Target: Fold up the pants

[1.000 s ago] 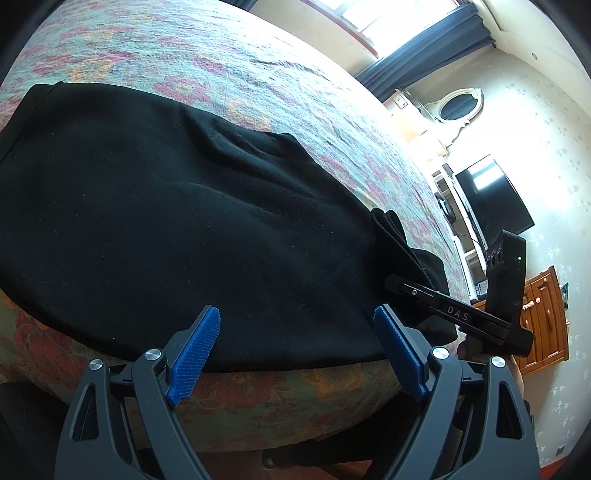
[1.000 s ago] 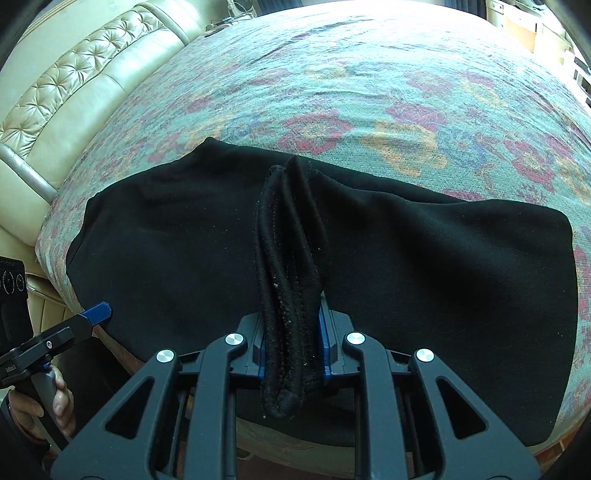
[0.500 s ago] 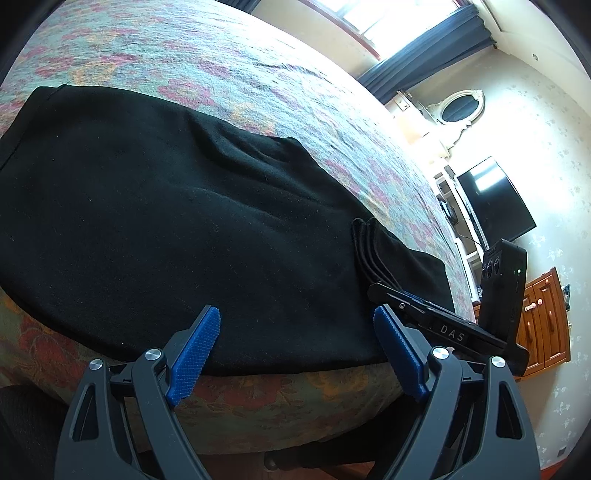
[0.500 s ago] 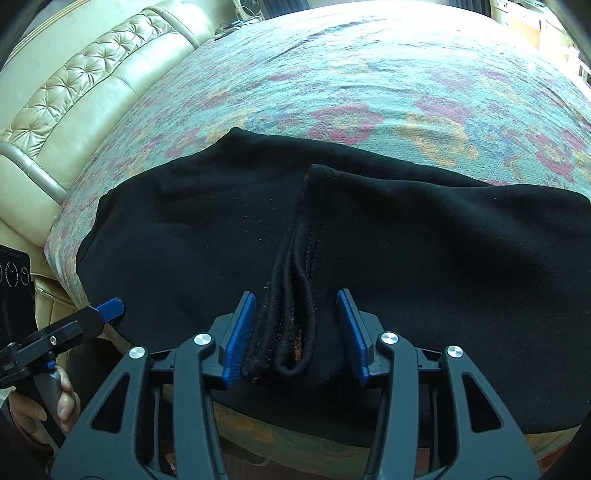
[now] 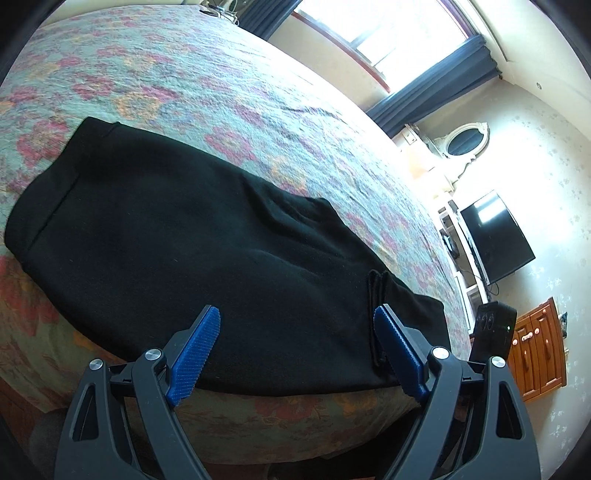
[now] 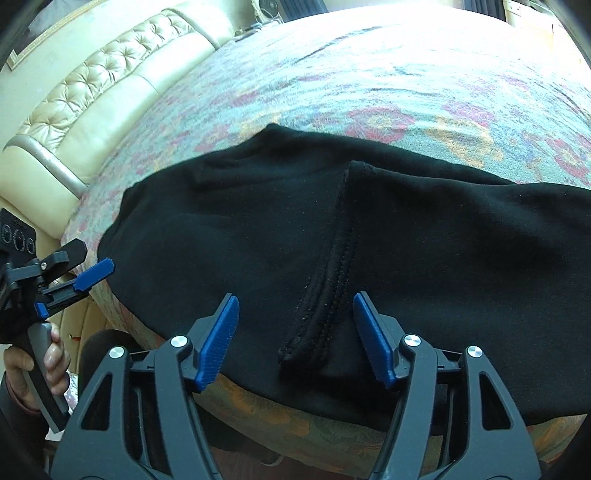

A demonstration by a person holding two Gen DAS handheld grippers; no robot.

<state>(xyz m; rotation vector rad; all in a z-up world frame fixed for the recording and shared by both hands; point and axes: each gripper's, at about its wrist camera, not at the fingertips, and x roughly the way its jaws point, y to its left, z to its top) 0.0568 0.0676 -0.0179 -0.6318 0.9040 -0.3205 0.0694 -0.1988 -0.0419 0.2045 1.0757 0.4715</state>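
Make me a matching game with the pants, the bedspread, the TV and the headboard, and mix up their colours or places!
Things:
1. pants
2. bedspread
3. TV
4. headboard

Clues:
A. cream and tufted
B. flowery, covering the bed
C. black, lying flat on the bed
D. dark screen by the wall

Pairs: 1-C, 2-B, 3-D, 4-A

floral bedspread (image 5: 258,110), tufted cream headboard (image 6: 92,81), bright window (image 5: 388,33) with dark curtains (image 5: 436,92), wall tv (image 5: 495,236), wooden cabinet (image 5: 539,350).
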